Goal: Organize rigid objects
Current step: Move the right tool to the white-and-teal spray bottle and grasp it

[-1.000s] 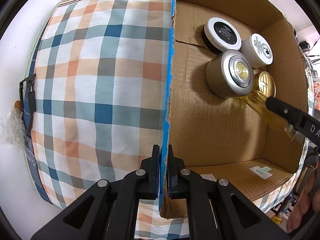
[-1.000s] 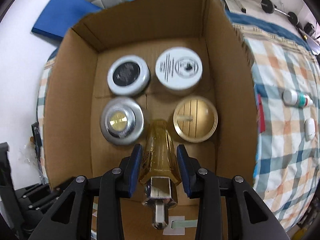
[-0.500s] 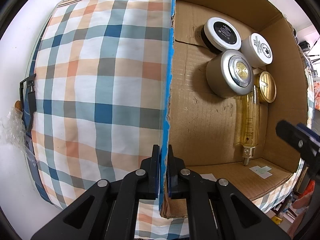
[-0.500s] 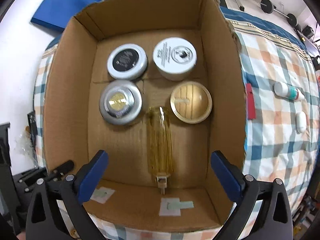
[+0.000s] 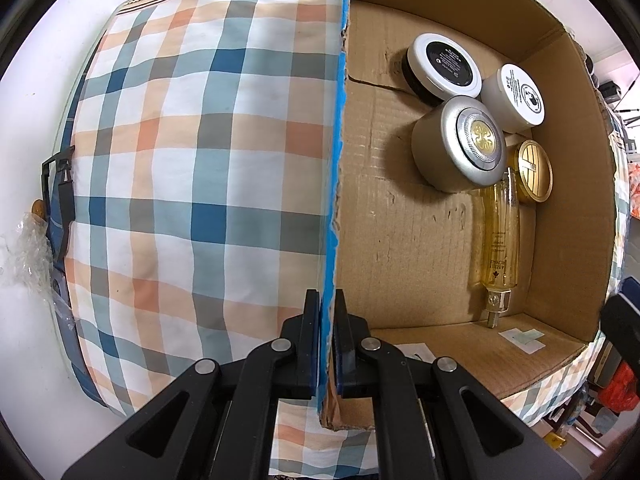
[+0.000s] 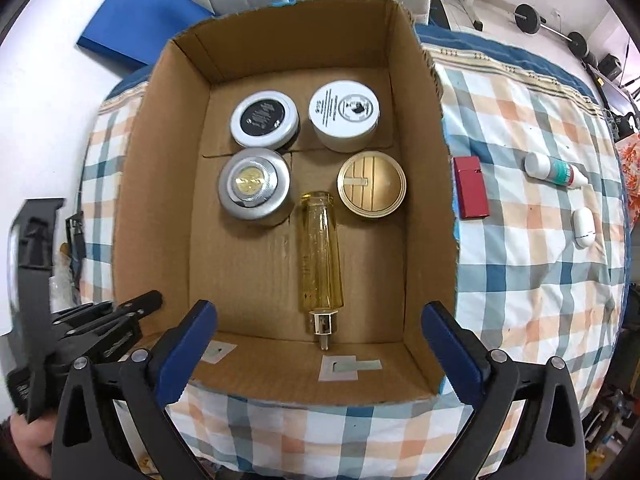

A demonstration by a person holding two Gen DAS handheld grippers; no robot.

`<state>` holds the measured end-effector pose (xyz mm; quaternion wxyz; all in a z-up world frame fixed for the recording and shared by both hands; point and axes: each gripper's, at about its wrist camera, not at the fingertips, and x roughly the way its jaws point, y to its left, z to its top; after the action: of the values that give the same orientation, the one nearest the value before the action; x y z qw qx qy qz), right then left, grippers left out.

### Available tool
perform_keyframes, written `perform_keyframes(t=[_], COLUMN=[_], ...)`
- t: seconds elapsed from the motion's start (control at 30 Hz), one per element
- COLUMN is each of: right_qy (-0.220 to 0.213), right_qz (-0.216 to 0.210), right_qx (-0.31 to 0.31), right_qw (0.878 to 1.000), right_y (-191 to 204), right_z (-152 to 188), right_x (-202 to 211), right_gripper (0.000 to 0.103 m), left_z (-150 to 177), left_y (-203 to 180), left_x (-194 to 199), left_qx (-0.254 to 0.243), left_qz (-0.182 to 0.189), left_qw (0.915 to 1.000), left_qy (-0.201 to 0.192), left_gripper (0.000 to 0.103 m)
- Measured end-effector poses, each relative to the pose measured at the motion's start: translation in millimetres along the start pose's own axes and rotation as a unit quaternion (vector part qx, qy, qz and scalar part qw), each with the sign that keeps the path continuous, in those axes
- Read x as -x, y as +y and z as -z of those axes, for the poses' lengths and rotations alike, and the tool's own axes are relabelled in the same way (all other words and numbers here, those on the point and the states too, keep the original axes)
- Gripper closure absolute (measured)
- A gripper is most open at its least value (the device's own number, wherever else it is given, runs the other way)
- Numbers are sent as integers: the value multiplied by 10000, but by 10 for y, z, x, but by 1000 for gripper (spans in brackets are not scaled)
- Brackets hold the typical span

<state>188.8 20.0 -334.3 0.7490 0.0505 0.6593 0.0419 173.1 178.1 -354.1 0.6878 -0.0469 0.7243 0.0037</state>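
Four jars (image 6: 264,120) and one bottle (image 6: 320,256) inside cardboard box (image 6: 160,200)

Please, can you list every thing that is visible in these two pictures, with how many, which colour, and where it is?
cardboard box: 1, brown, on the cloth
round jars: 4, black-and-white, white, silver, gold lids; far end of the box
glass bottle: 1, yellow, lying in the box
checked cloth: 1, blue-orange-white, under the box
flat case: 1, red, right of the box
small bottle: 1, white-teal, on the cloth
small oval item: 1, white, on the cloth
left hand-held gripper: black, shut on the box wall
right hand-held gripper: blue pads, open
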Motion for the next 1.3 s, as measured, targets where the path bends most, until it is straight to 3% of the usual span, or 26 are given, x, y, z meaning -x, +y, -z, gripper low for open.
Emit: perform_keyframes(t=[0.3, 0.47, 0.6, 0.7, 0.77, 0.9, 1.03, 1.17, 1.3], right_qy=[-373, -686, -1134, -950, -830, -782, -729, -737, -664], right_qz=[-75, -333, -496, -480, -446, -469, -413, -254, -20], right_qx=[-145, -986, -2006, -2598, -3124, -3978, -4418, -4636, -4505], right_qw=[9992, 9922, 9718, 9598, 9453, 9130, 8932, 8826, 8903], right_y=[-114, -762, -1558, -2086, -2435, -2863, -3080, -3196, -3224], right_z=[12, -156, -308, -455, -533, -607, -711, -826, -959], right_x=[403, 569, 473, 212, 18, -288, -612, -829, -1001], right_gripper=[0, 0, 0, 4, 12, 12, 23, 44, 47], left_z=[15, 24, 27, 25, 24, 20, 13, 6, -8], left_y=[-21, -15, -3, 6, 12, 48, 88, 131, 160], left_x=[9, 4, 4, 2, -2, -24, -43, -57, -65], left_qx=[3, 2, 17, 32, 49, 111, 201, 230, 230], left_qz=[-17, -19, -20, -30, -17, -2, 43, 56, 66], left_qw=[10000, 10000, 10000, 10000, 10000, 9999, 9998, 9997, 9996], left_qy=[-1, -2, -6, 3, 7, 36, 70, 100, 119], left_gripper=[100, 99, 99, 99, 99, 99, 99, 99, 99])
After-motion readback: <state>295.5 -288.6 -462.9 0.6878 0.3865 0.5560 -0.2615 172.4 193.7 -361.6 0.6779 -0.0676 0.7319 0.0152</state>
